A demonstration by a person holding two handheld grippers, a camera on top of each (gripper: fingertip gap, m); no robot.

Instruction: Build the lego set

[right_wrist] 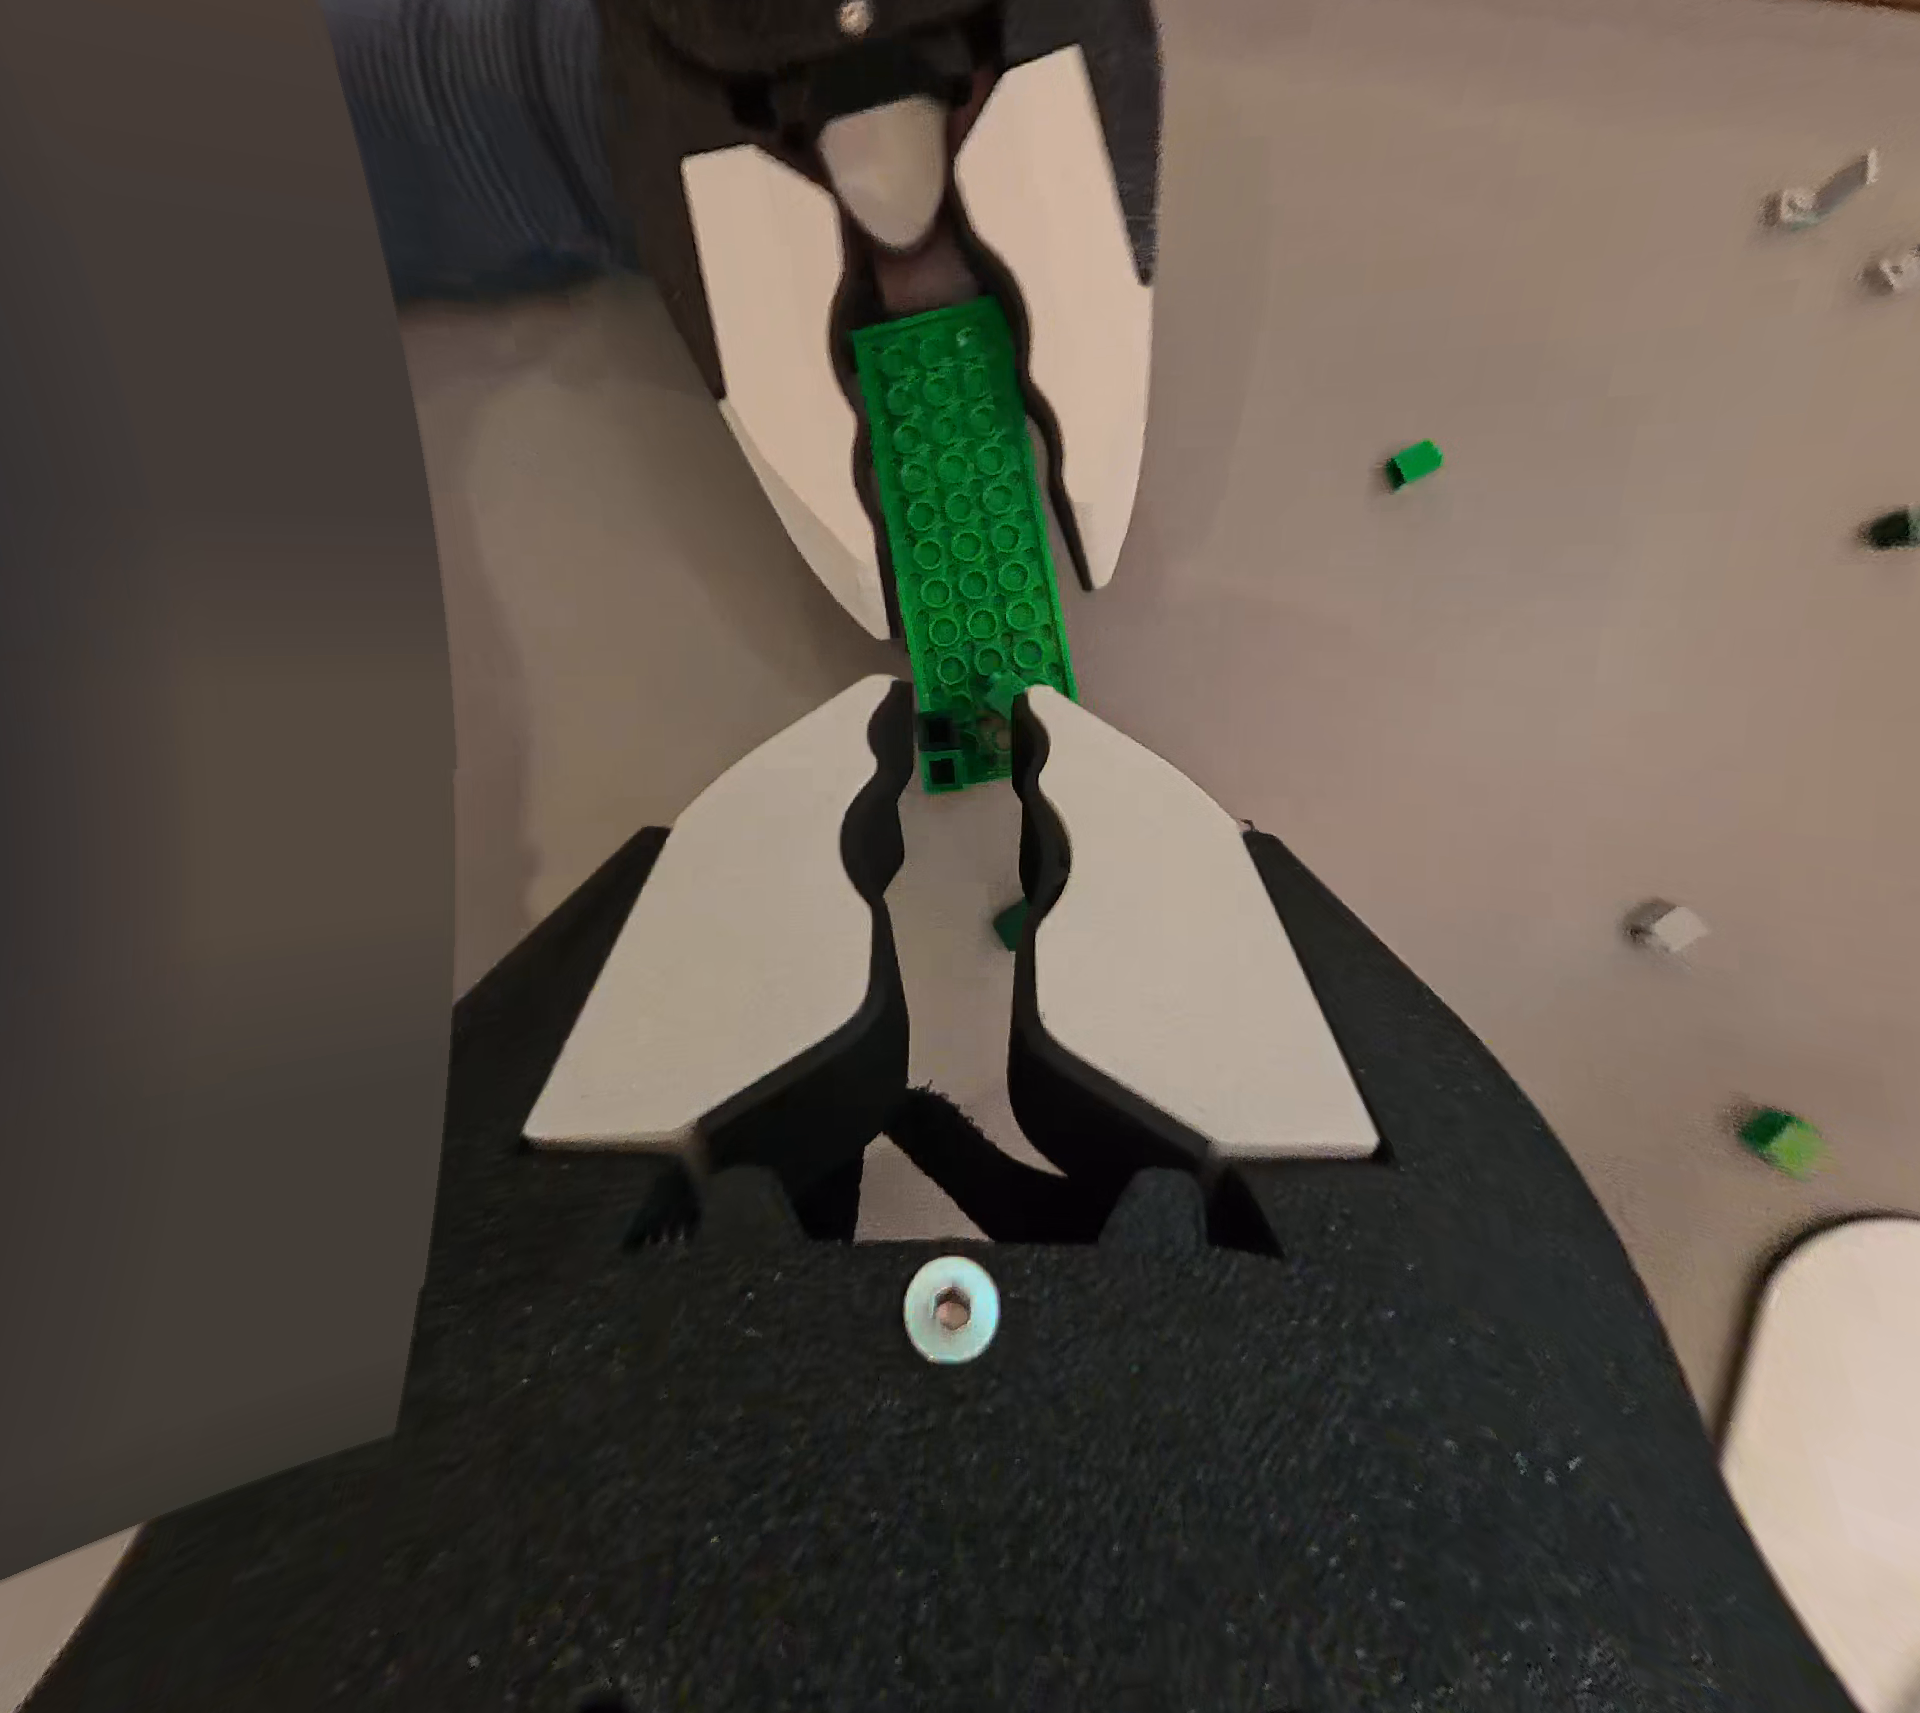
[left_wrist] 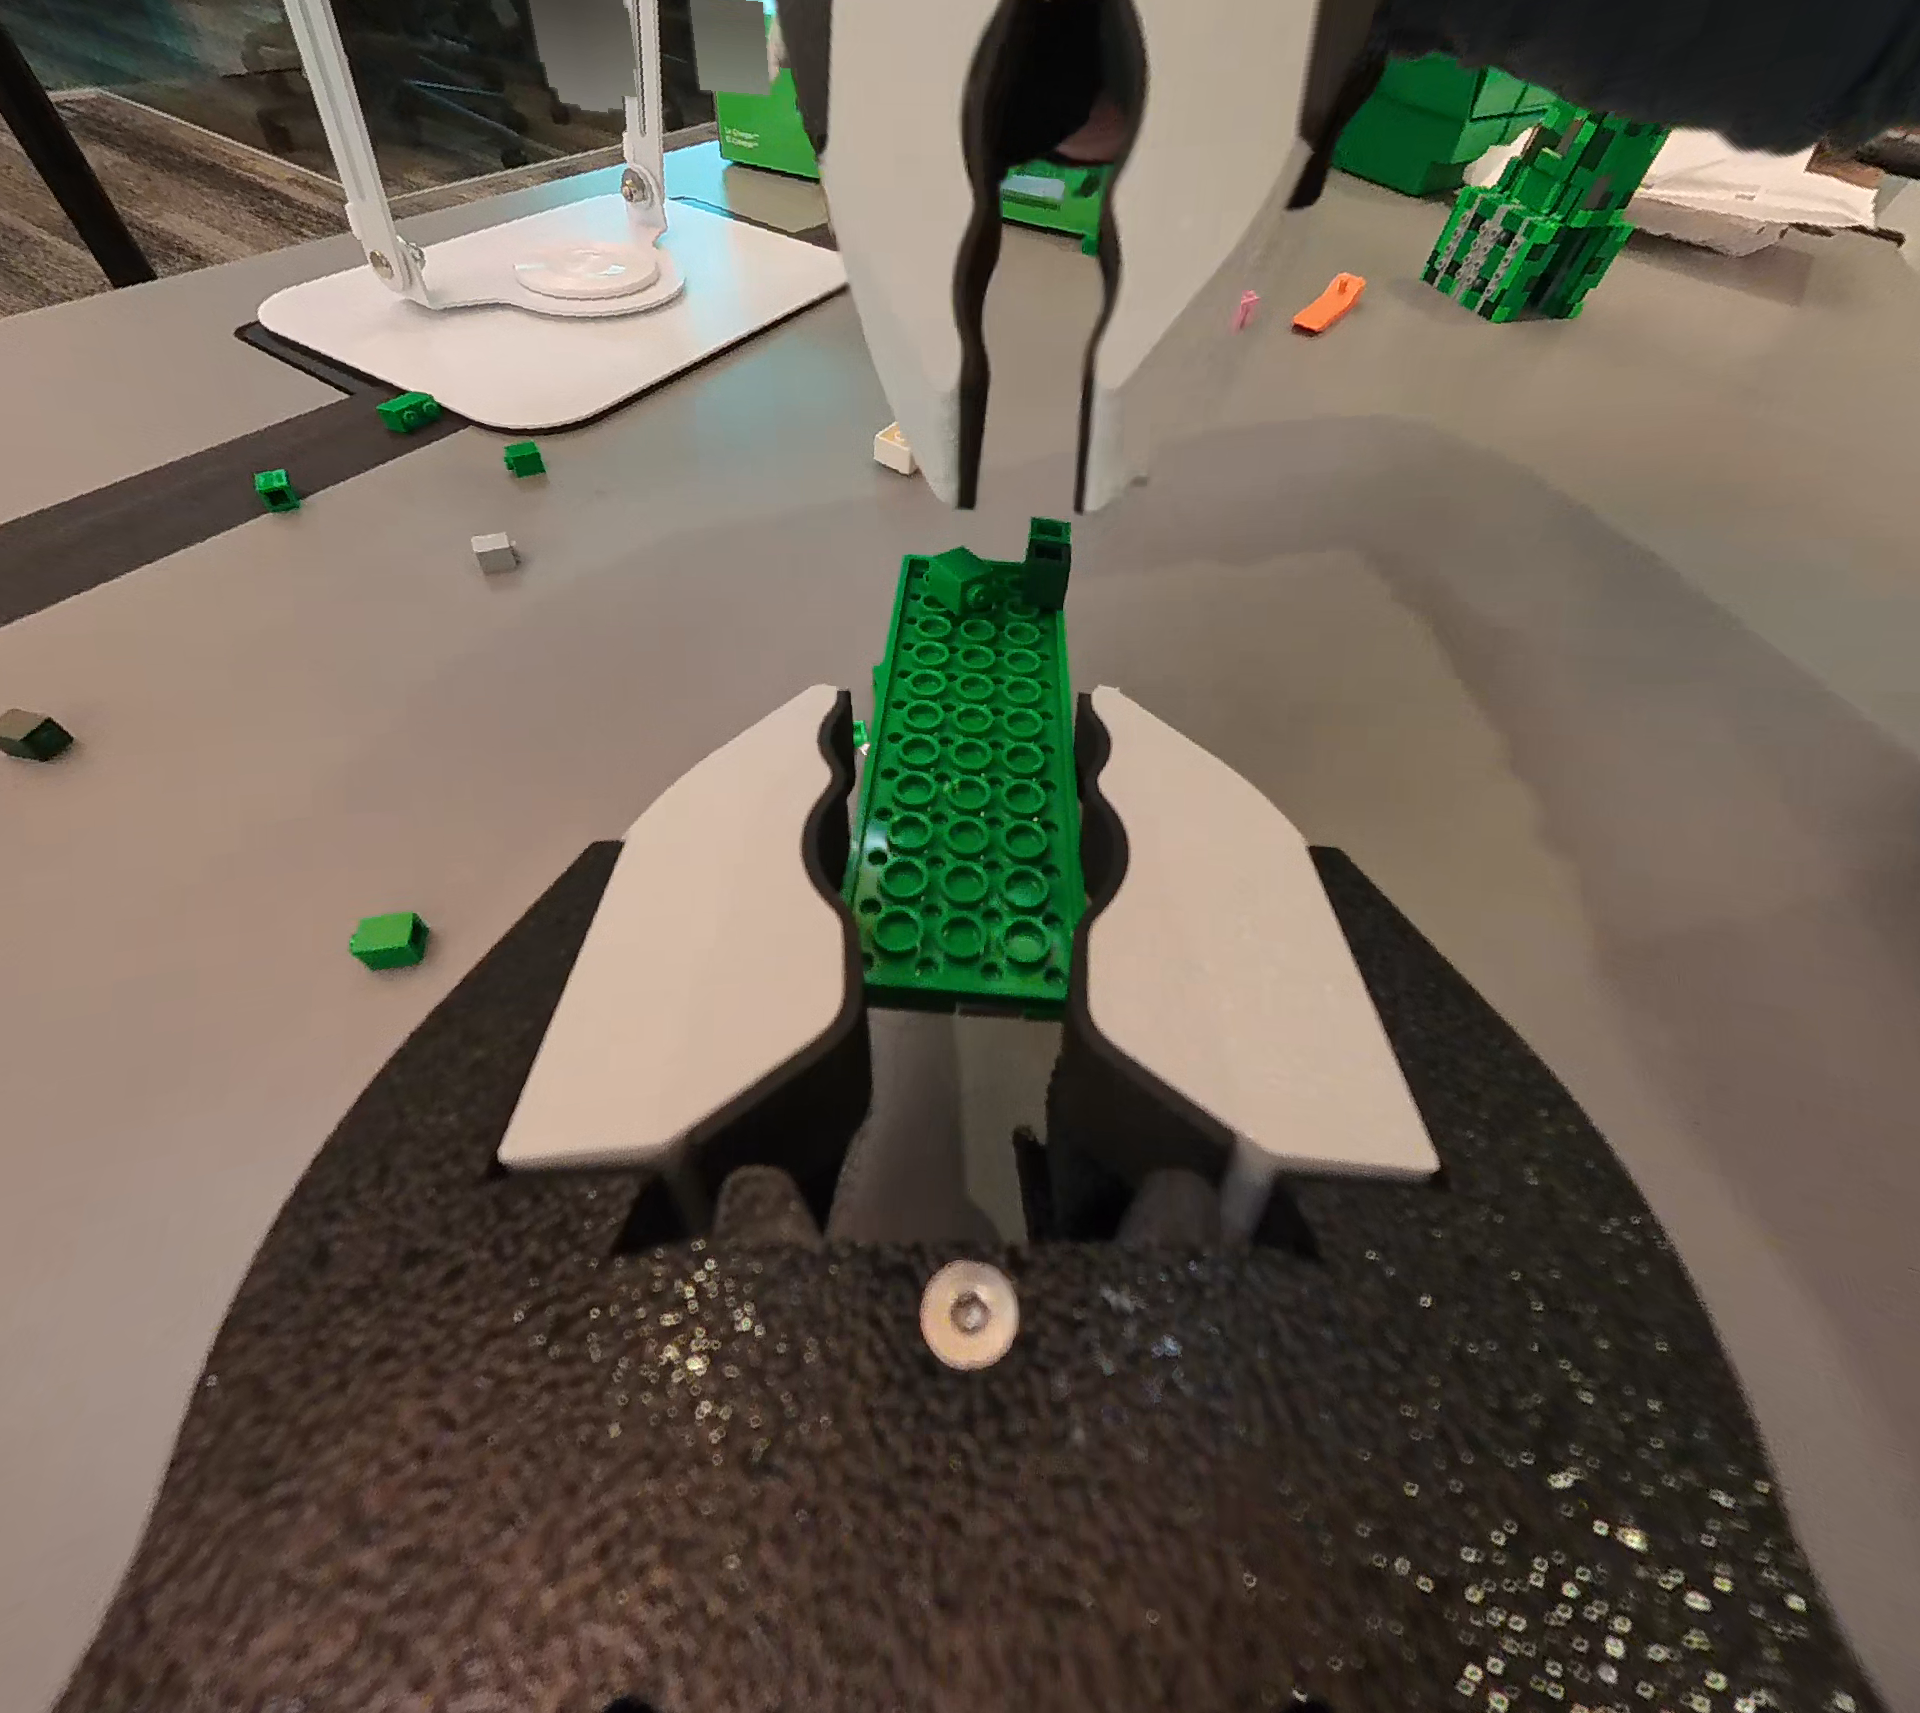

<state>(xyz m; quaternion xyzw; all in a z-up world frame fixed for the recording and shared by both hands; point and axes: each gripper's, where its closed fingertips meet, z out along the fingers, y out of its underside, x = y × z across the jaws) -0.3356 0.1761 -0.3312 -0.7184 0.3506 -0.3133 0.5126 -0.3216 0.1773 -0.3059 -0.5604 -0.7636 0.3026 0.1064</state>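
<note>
Both tongs meet over the grey bench (left_wrist: 312,780), tip to tip. Left tongs (left_wrist: 961,707), white fingers on a black speckled body, are clamped on the near end of a long green studded lego plate (left_wrist: 971,790); the plate runs straight out between the fingers, held above the bench. Right tongs (left_wrist: 1023,500) come in from the far side, their jaws set slightly apart just beyond the plate's far end, nothing gripped between them. In the right wrist view those tongs (right_wrist: 961,707) flank that same end of the plate (right_wrist: 966,541), while the left tongs (right_wrist: 982,603) hold the other.

2 small green bricks (left_wrist: 1003,572) sit on the plate's far end, 1 upright at the corner. Loose small green bricks (left_wrist: 390,941) and a light grey brick (left_wrist: 495,553) lie scattered toward the left edge of the bench. A white stand (left_wrist: 540,281) rests at the far left; a partly built green model (left_wrist: 1527,240), a small orange piece (left_wrist: 1330,304) and a small pink piece (left_wrist: 1246,308) lie at the far right.
</note>
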